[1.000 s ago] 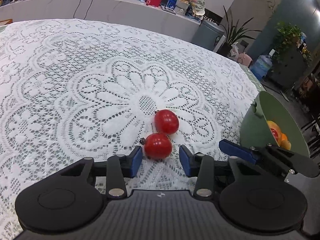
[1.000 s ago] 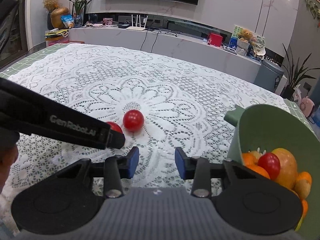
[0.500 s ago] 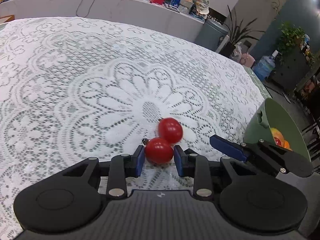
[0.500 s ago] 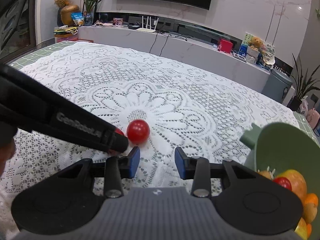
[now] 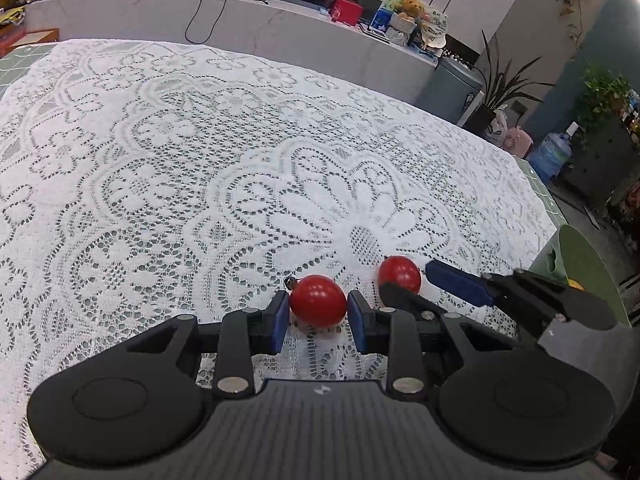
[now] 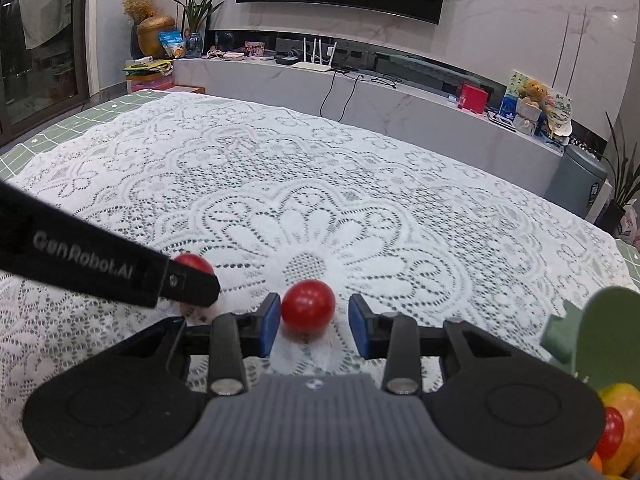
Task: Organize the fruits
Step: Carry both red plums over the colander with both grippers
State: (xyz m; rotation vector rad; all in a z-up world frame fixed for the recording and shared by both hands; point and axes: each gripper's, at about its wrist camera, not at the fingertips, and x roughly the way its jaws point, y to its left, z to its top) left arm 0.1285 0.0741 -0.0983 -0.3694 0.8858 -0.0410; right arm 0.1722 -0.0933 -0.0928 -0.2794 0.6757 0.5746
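Note:
Two red tomatoes are in play on the white lace cloth. My left gripper (image 5: 318, 312) is shut on one tomato (image 5: 318, 301), both blue pads pressing its sides. The second tomato (image 5: 399, 275) lies just to the right, inside my right gripper (image 5: 424, 286). In the right wrist view this second tomato (image 6: 308, 306) sits between the closing jaws of my right gripper (image 6: 314, 320). The left pad is at its skin and a gap shows at the right pad. The left gripper's black finger (image 6: 120, 268) half hides the held tomato (image 6: 194, 264).
A green bowl (image 6: 608, 320) stands at the right, holding an orange-yellow fruit (image 6: 620, 412) and a red one (image 6: 612, 432); its rim (image 5: 580, 264) also shows in the left wrist view. Bare lace cloth (image 5: 200, 160) stretches far and left. A long counter (image 6: 360, 92) runs behind.
My left gripper closed on the nearer tomato and drew it left, away from the other. My right gripper moved in from the right until the second tomato stood between its fingers.

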